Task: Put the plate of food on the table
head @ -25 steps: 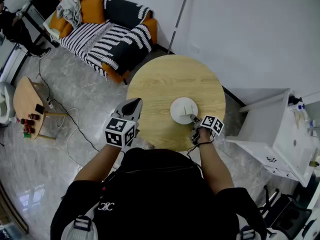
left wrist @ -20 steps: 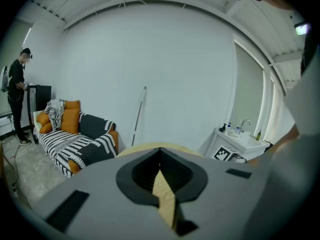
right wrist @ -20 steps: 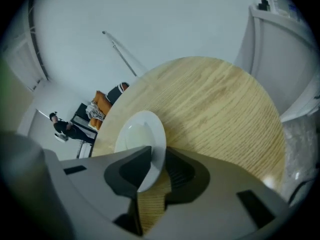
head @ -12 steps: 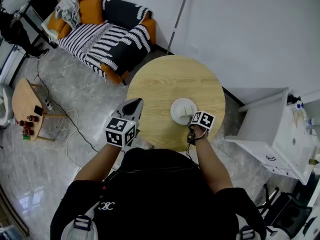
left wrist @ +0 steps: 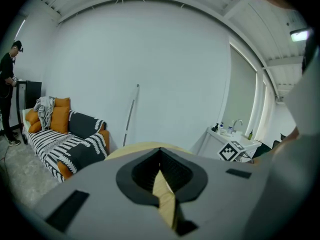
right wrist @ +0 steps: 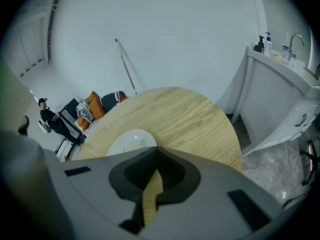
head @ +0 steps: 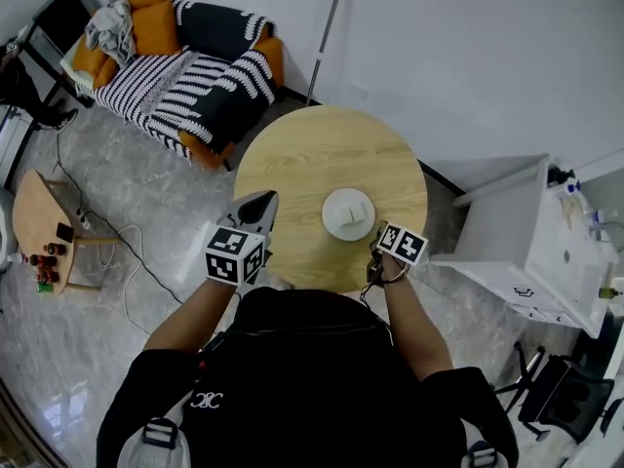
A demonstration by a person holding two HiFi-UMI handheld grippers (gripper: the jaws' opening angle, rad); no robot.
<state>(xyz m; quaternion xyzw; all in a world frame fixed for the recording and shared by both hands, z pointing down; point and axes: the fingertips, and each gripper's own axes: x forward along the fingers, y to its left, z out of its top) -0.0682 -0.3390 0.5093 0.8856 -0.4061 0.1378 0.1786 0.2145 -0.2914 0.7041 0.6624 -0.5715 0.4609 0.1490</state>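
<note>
Nearby, sofa [head: 195,86] and white cabinet [head: 546,252] flank table [head: 302,164] (plate [head: 348,214] atop).

Round table [head: 322,154]: pale tan wood with fine straight grain; plate [head: 348,214]: plain white. Sofa [head: 195,81]: black and white stripes with orange cushions and orange sides; floor [head: 68,359]: glossy grey marble with pale veining; cabinet [head: 526,232] and wall [head: 468,57]: white. Left gripper [head: 258,201] and right gripper [right wrist: 152,184]: grey jaws with black inner faces, cubes bearing black-and-white square markers; person's shirt [head: 302,378]: black.
</note>
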